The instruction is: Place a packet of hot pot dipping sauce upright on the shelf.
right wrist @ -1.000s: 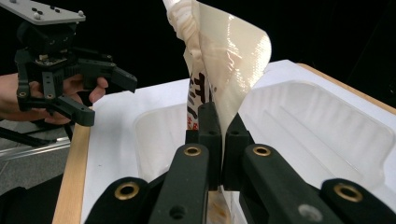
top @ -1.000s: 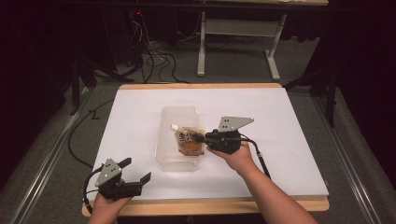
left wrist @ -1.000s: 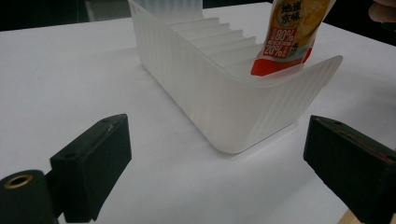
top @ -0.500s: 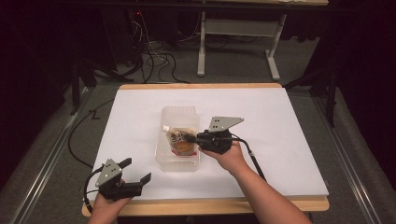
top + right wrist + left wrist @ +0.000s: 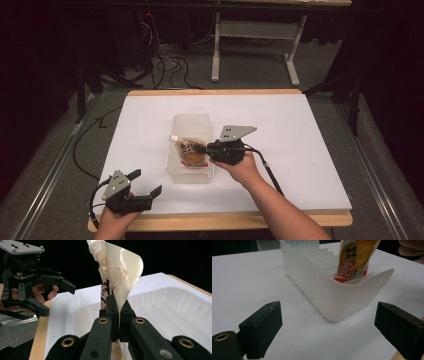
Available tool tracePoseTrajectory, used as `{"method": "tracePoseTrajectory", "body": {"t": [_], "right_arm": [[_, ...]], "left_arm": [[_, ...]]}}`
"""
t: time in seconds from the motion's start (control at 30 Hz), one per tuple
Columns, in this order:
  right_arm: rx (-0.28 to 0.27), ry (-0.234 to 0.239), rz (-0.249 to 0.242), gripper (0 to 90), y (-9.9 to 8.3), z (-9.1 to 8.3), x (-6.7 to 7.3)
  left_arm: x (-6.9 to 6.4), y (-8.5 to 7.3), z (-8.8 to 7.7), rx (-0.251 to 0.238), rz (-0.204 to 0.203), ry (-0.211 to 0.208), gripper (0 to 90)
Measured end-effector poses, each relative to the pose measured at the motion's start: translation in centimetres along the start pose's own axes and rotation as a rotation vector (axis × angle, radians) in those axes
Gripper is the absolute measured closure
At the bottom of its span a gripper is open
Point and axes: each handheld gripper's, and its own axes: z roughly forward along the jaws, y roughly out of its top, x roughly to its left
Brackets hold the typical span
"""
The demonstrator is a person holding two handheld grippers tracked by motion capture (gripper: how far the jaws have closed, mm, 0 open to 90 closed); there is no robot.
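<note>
Pouch (image 5: 190,152) of soup, printed in orange and red with white figures on its face, is pinched by its edge between the clenched jaws of the right gripper (image 5: 206,149), which comes in from the right side of a translucent white bin (image 5: 192,121). In the high view the pouch lies tilted over the near half of the bin, its white cap pointing toward the bin's left wall. The left gripper view shows the pouch (image 5: 356,258) standing almost upright with its lower end down inside the bin (image 5: 332,293), just behind the rounded near corner. In the right gripper view the two black pads are pressed together on the thin film of the pouch (image 5: 120,272), which curls up and away above them, with the ribbed floor of the bin (image 5: 175,307) below and to the right. The bin sits near the middle of the white bench (image 5: 310,130), a little toward its near edge and well clear of both side edges. The left gripper (image 5: 145,186) rests at the near left corner of the bench, by the wooden lip, its jaws released and standing wide apart with nothing between them; it points toward the bin but is well apart from it. The right gripper view shows the left gripper (image 5: 60,298) at that same corner, held in a hand (image 5: 43,293).
</note>
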Motion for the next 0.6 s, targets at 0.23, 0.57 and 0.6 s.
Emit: {"method": "tracePoseTrajectory", "body": {"t": [0.23,0.57,0.6], "right_arm": [[0.010,-0.007,-0.001,90.0,-0.4,0.5,0.0],[0.040,-0.011,0.012,90.0,-1.3,1.3,-0.1],[0.038,-0.010,0.010,90.0,-1.4,1.4,-0.1]], "left_arm": [[0.0,0.0,0.0,-0.007,-0.004,0.001,8.1],[0.1,0.0,-0.1,-0.010,-0.006,0.006,8.0],[0.1,0.0,-0.1,-0.012,-0.006,0.006,8.0]]}}
